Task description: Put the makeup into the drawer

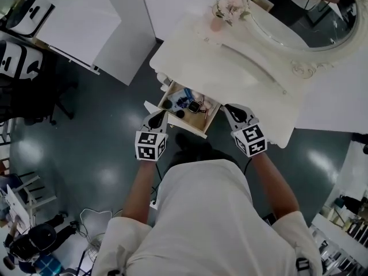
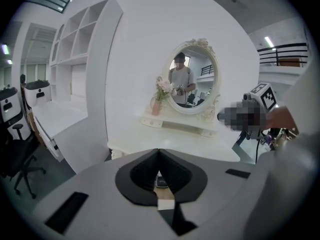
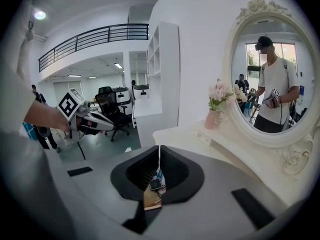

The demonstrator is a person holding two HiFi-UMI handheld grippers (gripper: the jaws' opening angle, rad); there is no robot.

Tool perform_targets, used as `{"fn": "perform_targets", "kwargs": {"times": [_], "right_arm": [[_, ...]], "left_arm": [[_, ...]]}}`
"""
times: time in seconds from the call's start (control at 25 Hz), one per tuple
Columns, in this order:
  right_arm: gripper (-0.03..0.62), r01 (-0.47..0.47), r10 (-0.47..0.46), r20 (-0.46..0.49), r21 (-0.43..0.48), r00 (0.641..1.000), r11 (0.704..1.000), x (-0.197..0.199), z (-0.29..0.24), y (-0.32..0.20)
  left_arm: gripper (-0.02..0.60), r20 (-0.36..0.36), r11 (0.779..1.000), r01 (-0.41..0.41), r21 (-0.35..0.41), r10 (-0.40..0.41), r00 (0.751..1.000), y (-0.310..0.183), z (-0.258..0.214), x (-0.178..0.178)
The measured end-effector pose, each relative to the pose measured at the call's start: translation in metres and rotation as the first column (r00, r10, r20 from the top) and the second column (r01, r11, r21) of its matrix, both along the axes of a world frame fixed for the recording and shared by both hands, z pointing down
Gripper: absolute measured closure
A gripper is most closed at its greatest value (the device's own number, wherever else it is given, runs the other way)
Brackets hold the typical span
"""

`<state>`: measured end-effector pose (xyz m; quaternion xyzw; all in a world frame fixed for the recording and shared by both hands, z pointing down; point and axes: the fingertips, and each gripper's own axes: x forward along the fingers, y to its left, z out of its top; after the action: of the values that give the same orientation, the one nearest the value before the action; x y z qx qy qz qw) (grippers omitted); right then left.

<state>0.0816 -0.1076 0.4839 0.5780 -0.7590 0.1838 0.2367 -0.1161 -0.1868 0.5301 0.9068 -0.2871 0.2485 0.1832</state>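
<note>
The white dressing table (image 1: 230, 68) has its wooden drawer (image 1: 195, 131) pulled open toward me. Inside lie small makeup items: a black round piece (image 1: 167, 104), another dark one (image 1: 180, 114), and a square watch-like thing (image 1: 194, 106). My left gripper (image 1: 163, 114) hovers at the drawer's left front corner, shut with nothing between its jaws. My right gripper (image 1: 227, 107) hangs just off the drawer's right side, jaws together and empty too. In the left gripper view, the left gripper (image 2: 158, 151) shows a dark item (image 2: 160, 181) below it. The right gripper (image 3: 159, 148) has the square item (image 3: 155, 184) beneath it.
An oval mirror (image 1: 305, 16) and a vase of pink flowers (image 1: 227, 7) stand on the table's far side. A white shelf unit (image 1: 86, 22) is at the left, with office chairs (image 1: 23, 62) beyond. My own body fills the near foreground.
</note>
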Motion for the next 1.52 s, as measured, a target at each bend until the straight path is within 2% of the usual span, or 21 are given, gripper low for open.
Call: {"fn": "perform_targets", "kwargs": {"times": [0.28, 0.92, 1.24, 1.52], "right_arm": [[0.565, 0.004, -0.005, 0.018, 0.038, 1.000, 0.999, 0.015, -0.007, 0.027], [0.565, 0.027, -0.036, 0.062, 0.131, 0.997, 0.991, 0.033, -0.029, 0.110], [0.565, 0.030, -0.043, 0.077, 0.160, 0.996, 0.987, 0.028, -0.033, 0.121], [0.565, 0.029, -0.044, 0.078, 0.176, 0.996, 0.984, 0.008, -0.039, 0.119]], "left_arm": [[0.565, -0.039, 0.998, 0.044, 0.038, -0.043, 0.998, 0.023, -0.022, 0.008], [0.565, -0.135, 0.979, 0.172, 0.113, -0.156, 0.978, 0.119, -0.079, 0.008], [0.565, -0.148, 0.971, 0.205, 0.125, -0.186, 0.971, 0.148, -0.088, -0.012], [0.565, -0.162, 0.968, 0.215, 0.133, -0.192, 0.968, 0.145, -0.093, -0.034]]}}
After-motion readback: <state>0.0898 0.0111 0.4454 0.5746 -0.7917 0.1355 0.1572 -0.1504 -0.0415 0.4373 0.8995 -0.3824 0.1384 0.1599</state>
